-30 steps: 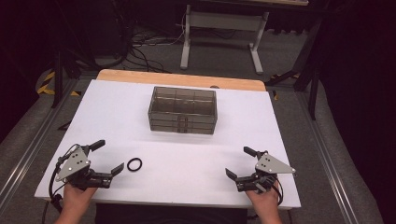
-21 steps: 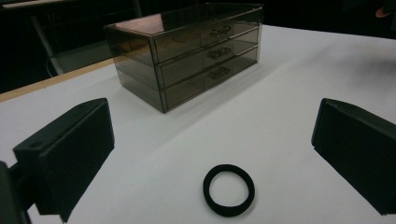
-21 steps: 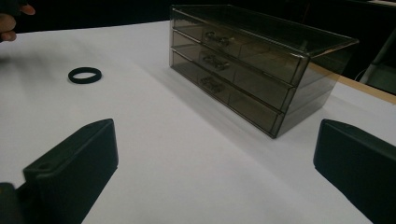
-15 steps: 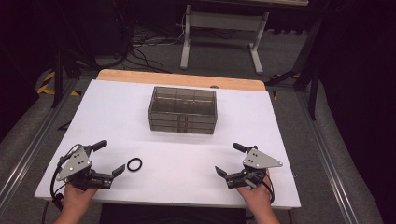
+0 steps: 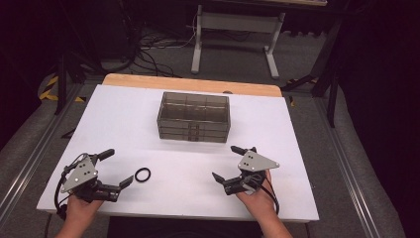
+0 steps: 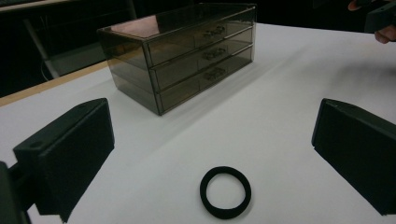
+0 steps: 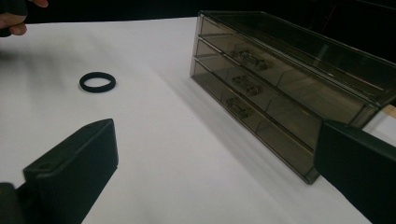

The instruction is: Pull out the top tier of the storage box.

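Three smoky translucent drawers stack in a rectangular organiser [image 5: 193, 117] on the matte white worktop [image 5: 124, 119]; a black rubbery ring [image 6: 225, 192] lies flat. Both hand-held grippers, left [image 5: 112, 167] and right [image 5: 228, 162], gape released.

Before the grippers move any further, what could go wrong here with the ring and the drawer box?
1. The black ring lies flat on the white table. The open left gripper might push it away instead of gripping it.
2. The drawer box stands loose, and its three drawers have small handles. A pull by the open right gripper could drag the whole box forward.
3. The ring lies near the table's front edge, so a bad nudge might send it off.
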`<state>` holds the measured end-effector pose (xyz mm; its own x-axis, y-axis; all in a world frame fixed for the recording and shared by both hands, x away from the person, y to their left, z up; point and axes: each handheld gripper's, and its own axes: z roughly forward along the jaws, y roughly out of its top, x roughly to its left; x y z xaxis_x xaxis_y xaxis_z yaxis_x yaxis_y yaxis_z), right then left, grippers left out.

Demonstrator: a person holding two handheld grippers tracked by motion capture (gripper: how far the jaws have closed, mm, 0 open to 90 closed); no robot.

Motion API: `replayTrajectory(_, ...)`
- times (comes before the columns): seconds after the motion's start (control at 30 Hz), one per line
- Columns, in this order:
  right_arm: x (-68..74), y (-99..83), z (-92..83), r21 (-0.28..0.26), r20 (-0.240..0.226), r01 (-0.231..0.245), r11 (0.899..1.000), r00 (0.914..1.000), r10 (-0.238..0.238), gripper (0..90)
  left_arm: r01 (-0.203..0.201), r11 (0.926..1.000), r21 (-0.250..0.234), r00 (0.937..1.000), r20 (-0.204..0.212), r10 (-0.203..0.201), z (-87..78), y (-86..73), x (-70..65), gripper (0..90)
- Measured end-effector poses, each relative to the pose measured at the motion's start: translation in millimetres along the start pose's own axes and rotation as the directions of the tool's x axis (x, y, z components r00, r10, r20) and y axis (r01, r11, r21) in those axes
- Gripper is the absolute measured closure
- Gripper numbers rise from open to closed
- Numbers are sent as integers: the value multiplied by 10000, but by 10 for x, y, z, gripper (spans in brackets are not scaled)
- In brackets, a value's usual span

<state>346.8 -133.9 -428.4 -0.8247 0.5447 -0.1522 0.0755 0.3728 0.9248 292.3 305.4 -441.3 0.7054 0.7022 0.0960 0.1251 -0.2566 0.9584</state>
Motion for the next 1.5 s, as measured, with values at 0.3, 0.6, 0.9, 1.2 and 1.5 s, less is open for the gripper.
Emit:
replayTrajectory(0.3, 32, 152, 200, 8, -425, -63, 10000, 9991, 63, 6, 15, 9996, -267, 9999, -148, -19, -23, 22, 21, 3)
replayTrajectory(0.6, 62, 273, 377, -66, -650, 168, 9998, 9977, -172, 6, 23, 9998, -175, 9999, -148, -25, -9, 14, 12, 4)
replayTrajectory(0.9, 59, 408, 451, 127, -727, 773, 9969, 9944, -762, 12, 2, 9998, -219, 9999, -126, -5, -14, 17, 7, 7)
replayTrajectory(1.2, 57, 459, 525, 378, -460, 1188, 9922, 9921, -1171, 33, 67, 9997, -229, 9999, -138, -70, -9, 19, 11, 7)
replayTrajectory(1.5, 129, 554, 587, 1010, 12, 2206, 9701, 9751, -2218, 144, 63, 9995, -302, 9999, -141, -67, -7, 26, 21, 7)
